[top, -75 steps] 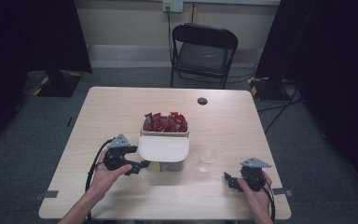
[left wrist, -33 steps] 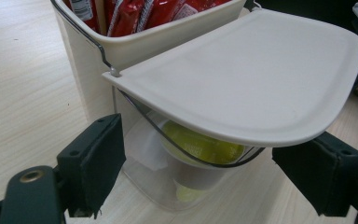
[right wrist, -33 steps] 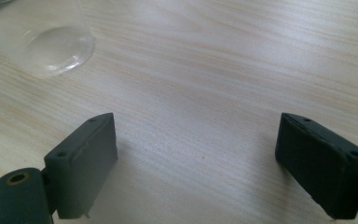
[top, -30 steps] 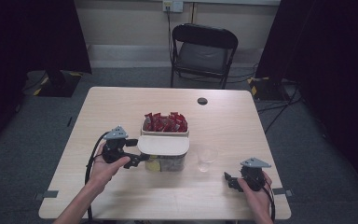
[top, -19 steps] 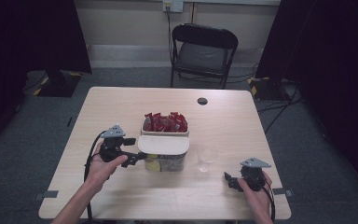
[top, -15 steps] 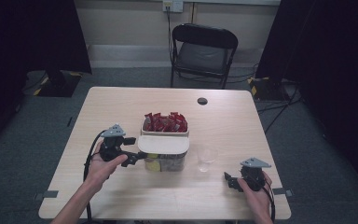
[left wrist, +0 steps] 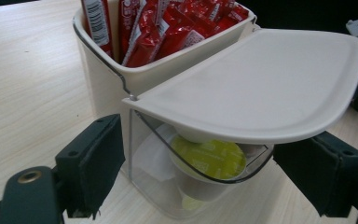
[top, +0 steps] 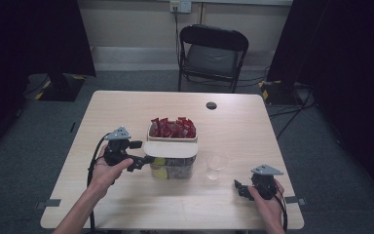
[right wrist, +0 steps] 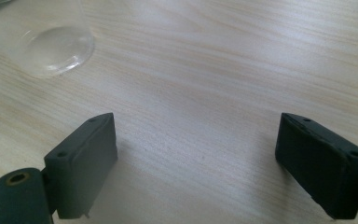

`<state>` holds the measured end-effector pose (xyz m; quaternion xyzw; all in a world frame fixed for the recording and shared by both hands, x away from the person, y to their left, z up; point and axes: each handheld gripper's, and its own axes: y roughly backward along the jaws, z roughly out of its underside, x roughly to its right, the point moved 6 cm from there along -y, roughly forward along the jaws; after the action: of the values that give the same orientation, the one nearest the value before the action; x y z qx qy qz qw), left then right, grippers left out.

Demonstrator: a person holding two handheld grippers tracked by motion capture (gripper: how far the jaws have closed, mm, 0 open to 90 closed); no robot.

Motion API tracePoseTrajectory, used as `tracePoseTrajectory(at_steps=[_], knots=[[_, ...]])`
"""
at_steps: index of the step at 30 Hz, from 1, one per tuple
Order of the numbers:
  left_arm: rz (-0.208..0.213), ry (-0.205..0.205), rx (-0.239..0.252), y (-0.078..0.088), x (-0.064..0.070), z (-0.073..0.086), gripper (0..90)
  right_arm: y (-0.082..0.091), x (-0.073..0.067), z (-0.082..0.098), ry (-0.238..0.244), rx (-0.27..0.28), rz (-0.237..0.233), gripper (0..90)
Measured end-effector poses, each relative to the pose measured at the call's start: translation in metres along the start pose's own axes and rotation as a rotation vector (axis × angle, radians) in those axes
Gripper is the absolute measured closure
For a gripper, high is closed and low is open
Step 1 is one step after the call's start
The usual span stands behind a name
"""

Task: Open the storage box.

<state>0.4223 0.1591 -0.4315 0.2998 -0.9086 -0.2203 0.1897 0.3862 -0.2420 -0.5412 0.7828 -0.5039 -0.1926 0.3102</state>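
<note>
The left gripper had just been opening; its jaws straddled the clear lidded container without gripping. The right gripper stood wide open, empty.

From above our side we look forward and down over the whole worktop toward a folding chair. Our left tongs' camera sits close at the lidded container, also in the high view. Our right tongs' camera hovers near the wood, catching the clear cup.
</note>
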Motion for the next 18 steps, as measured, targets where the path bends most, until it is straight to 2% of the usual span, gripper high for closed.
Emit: tracePoseTrajectory(at_steps=[8, 18], knots=[[-0.006, 0.003, 0.017, 0.003, -0.002, -0.01, 16.4, 0.0, 0.0, 0.0, 0.0, 0.0, 0.0, 12.1], [-0.012, 0.027, 0.029, 0.0, -0.005, -0.014, 16.1, 0.0, 0.0, 0.0, 0.0, 0.0, 0.0, 12.1]])
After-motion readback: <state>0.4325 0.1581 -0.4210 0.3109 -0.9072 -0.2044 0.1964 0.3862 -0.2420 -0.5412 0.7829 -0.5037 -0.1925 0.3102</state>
